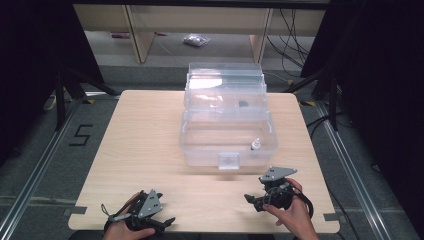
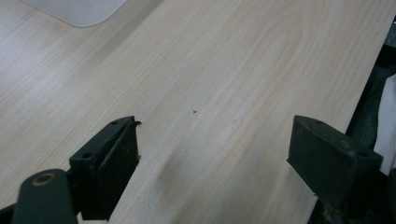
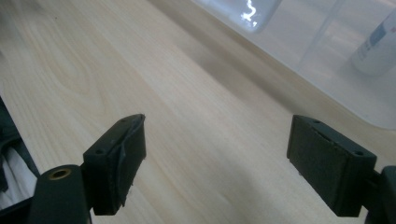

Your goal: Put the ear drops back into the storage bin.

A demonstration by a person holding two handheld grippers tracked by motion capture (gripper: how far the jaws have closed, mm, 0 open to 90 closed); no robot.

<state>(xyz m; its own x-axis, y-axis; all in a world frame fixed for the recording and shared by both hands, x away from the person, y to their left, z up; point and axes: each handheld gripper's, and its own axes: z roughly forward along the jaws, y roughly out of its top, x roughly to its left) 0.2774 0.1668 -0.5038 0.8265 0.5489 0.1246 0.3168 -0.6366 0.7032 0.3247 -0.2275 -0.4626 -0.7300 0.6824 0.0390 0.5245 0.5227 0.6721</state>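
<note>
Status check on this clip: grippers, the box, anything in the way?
Left gripper open, empty, over bare table. Right gripper open, empty, near the clear box. Box open, small bottle inside. Nothing between grippers and box.

One sign can be read: a black figure "5" [image 1: 80, 135], laid out in strips on the grey floor [image 1: 30, 150] at about nine o'clock of the wooden table [image 1: 145, 150], just off its left edge in the high view. The small white bottle [image 3: 379, 44] inside the clear plastic box [image 1: 200, 150] carries a bluish label in the right gripper view, but its print is too blurred to make out.
</note>
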